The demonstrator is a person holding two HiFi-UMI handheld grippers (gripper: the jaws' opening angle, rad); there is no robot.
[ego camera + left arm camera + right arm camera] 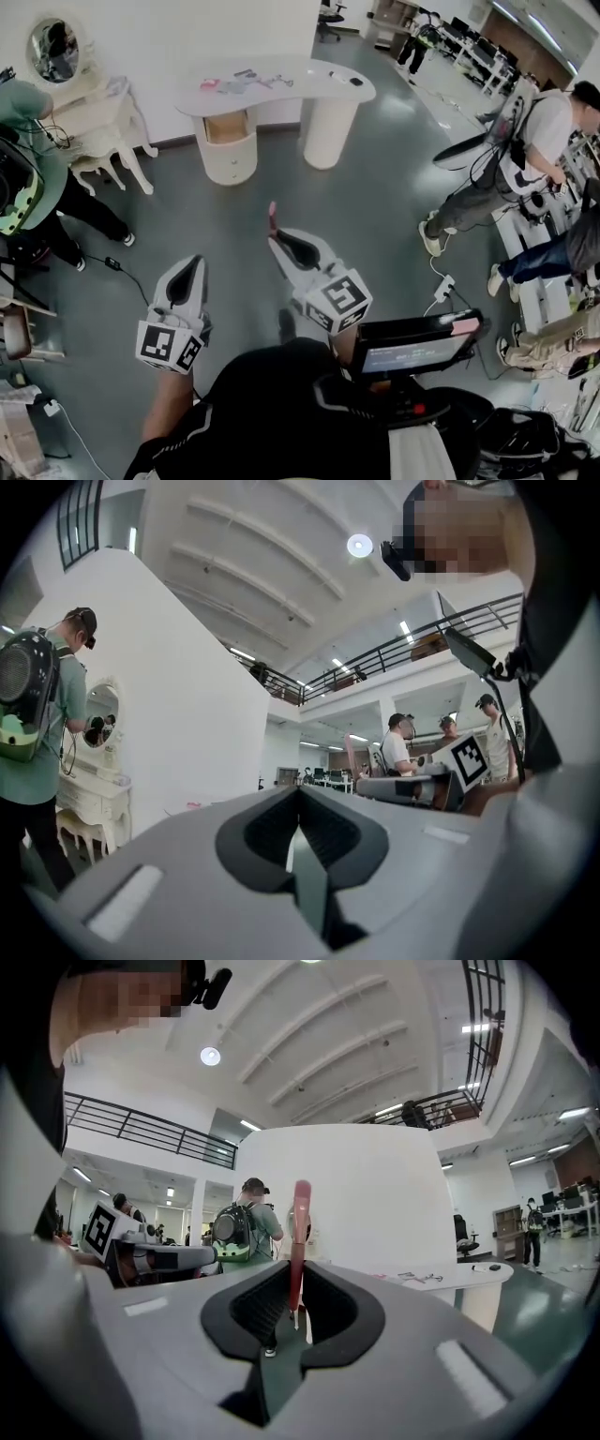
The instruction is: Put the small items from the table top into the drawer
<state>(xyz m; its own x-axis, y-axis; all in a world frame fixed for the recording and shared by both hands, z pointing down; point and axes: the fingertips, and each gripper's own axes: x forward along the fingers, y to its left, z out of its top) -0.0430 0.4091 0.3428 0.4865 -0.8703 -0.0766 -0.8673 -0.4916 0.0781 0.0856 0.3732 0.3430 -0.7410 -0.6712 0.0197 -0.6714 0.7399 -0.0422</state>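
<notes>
Both tongs point level, side by side over open grey floor, well apart from the curved white worktop. The left tongs are clenched, empty. The right tongs clamp a slim pink stick upright. Small items lie on the worktop.

1. Floor: glossy grey-green floor runs through the whole hall.
2. Wall: plain white partition wall backs the furniture.
3. White kidney-shaped table on two round pedestals stands near that wall.
4. To its left, a white ornate dressing table with an oval mirror.
5. Far right: rows of office desks with monitors, and a dark swivel chair.
6. Overhead: white beamed ceiling, lit round ceiling lamp, strip lights.
7. A dark metal railing edges the mezzanine.
</notes>
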